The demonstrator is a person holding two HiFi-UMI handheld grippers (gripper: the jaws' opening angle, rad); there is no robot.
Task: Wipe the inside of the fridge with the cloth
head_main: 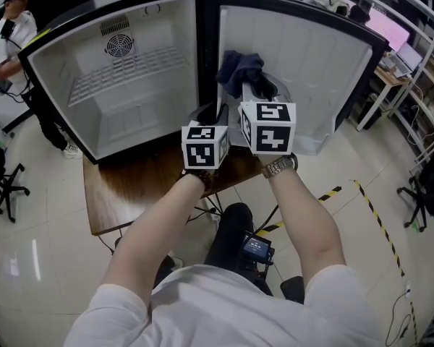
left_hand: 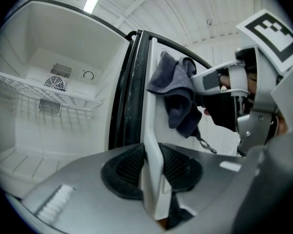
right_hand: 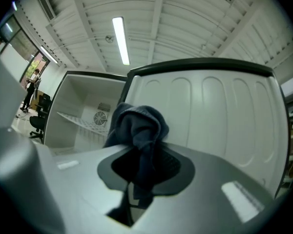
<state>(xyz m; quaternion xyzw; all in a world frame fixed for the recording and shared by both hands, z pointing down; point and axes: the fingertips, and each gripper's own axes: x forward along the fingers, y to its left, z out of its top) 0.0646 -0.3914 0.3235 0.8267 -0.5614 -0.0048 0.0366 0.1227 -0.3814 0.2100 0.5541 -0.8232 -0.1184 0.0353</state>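
The small white fridge (head_main: 130, 118) stands open on the table, its cavity at the left and its door (head_main: 304, 71) swung out to the right. My left gripper (head_main: 217, 116) is shut on the door's thin white edge (left_hand: 151, 130), which stands between its pads (left_hand: 178, 167). My right gripper (head_main: 250, 91) is shut on a dark blue cloth (head_main: 240, 67) and holds it in front of the door's inner face. The cloth (right_hand: 136, 126) bunches up above the right jaws. In the left gripper view the cloth (left_hand: 173, 89) hangs just right of the door's edge.
A wire shelf (head_main: 126, 71) and a round fan grille (head_main: 119, 45) sit inside the fridge. The wooden table (head_main: 130, 190) carries it. A person (head_main: 7, 42) stands at far left by an office chair (head_main: 3, 183). Shelving (head_main: 412, 49) and striped floor tape (head_main: 372, 208) are at right.
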